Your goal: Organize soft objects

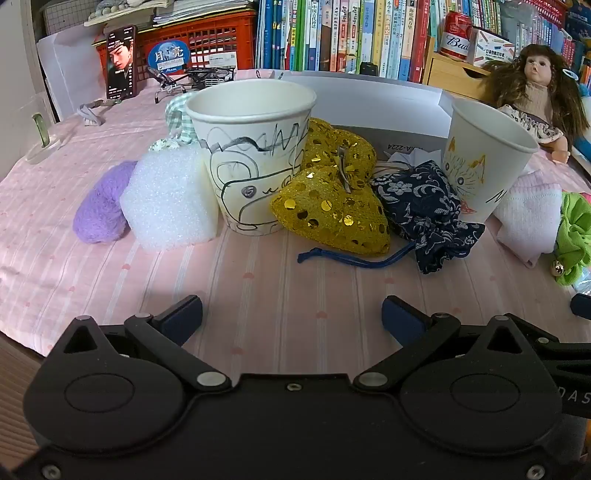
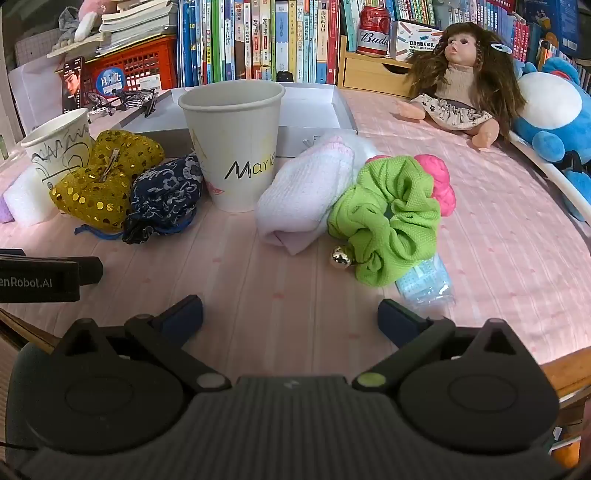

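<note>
Ahead of the left tool (image 1: 291, 314), spread wide with nothing between its pads, a scribbled paper cup (image 1: 251, 155) stands on the pink surface (image 1: 258, 288), flanked by white foam (image 1: 170, 199), a purple fluff ball (image 1: 101, 206), a gold sequin pouch (image 1: 332, 210) and a navy floral pouch (image 1: 424, 206). From the right wrist, the right tool (image 2: 290, 314) also gapes empty; a green scrunchie (image 2: 388, 218) and folded white cloth (image 2: 303, 192) lie beside the "Marie" cup (image 2: 232, 144).

Right cup (image 2: 232, 147) reads "Marie" in marker. Red can (image 2: 373, 31) at far shelf: "Bud…", cut off. Left gripper body (image 2: 38, 282) shows "enRobot.AI". Grey box (image 1: 399, 142) label: "A-2224", partly hidden. Blue round sticker (image 1: 168, 59) on the red crate (image 1: 218, 40): "Moon".
</note>
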`<state>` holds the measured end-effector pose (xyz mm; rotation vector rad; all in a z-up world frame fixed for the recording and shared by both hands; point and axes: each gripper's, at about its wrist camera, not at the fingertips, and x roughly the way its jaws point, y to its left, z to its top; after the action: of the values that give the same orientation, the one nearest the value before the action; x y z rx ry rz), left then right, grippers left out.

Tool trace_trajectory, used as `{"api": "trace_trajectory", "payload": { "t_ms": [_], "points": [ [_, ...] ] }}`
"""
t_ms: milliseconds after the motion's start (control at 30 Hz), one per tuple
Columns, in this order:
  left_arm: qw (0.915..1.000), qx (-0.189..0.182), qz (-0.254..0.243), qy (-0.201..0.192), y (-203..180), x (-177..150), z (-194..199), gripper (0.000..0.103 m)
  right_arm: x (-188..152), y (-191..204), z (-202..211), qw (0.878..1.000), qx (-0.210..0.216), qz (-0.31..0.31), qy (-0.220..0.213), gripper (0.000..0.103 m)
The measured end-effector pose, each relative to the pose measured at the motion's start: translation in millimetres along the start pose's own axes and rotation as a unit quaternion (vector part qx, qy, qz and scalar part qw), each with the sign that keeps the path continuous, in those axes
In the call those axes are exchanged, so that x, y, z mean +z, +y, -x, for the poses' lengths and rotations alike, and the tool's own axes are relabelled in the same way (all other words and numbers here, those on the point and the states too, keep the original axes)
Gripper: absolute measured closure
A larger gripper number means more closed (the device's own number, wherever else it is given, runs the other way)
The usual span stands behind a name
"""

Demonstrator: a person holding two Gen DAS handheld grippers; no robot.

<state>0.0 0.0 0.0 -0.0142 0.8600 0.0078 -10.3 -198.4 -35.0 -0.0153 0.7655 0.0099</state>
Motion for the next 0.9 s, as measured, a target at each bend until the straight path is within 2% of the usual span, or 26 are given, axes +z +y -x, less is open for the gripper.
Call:
{"api": "trace_trajectory", "payload": {
  "t_ms": [900],
  "points": [
    [1.0,0.0,0.0,-0.001,0.0,-0.3,0.2,0.0,-0.1,1.1,1.6,1.0,-0.001,-0.001,-0.002,0.0]
  ]
}}
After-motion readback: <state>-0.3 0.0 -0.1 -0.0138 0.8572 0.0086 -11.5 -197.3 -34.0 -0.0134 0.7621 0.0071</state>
